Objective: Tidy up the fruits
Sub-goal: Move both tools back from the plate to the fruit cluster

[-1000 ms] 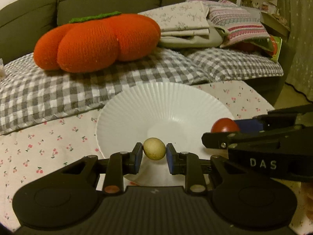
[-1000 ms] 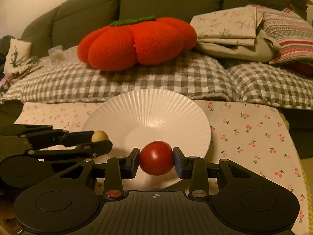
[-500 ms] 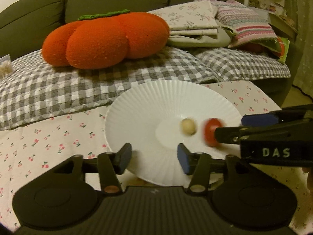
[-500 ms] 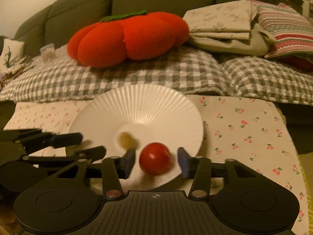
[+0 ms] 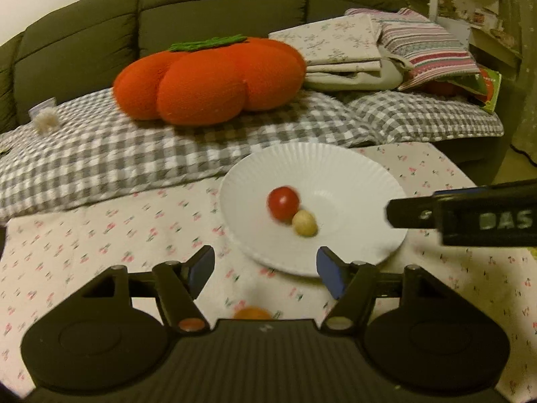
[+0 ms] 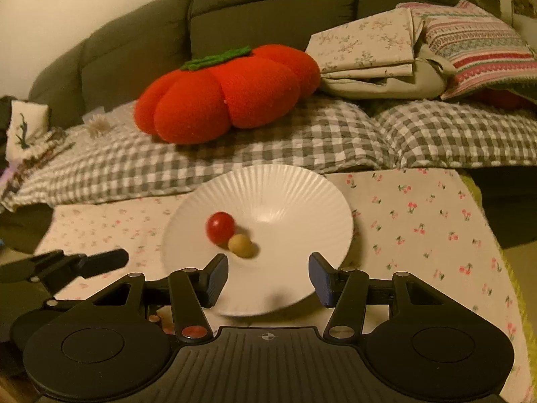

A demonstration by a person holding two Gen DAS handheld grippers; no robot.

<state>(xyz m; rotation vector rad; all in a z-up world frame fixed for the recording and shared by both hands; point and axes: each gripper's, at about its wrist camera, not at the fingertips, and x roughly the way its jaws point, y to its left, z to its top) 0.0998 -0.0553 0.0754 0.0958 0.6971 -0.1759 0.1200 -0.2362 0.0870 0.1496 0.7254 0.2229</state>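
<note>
Both fruits lie touching in the white plate (image 6: pixel 302 184): red tomato (image 6: pixel 220 223) and pale yellow fruit (image 6: pixel 240 245). Your left tool (image 5: pixel 265 268) is opening, empty; your right tool (image 6: pixel 268 277) stands released, empty. Small, round, smooth-skinned: they likely roll and bruise, so pinch across the middle, lightly.

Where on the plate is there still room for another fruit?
The white plate is bare on its far and right side. It is crowded left of centre, where the red tomato touches the small yellow fruit.
</note>
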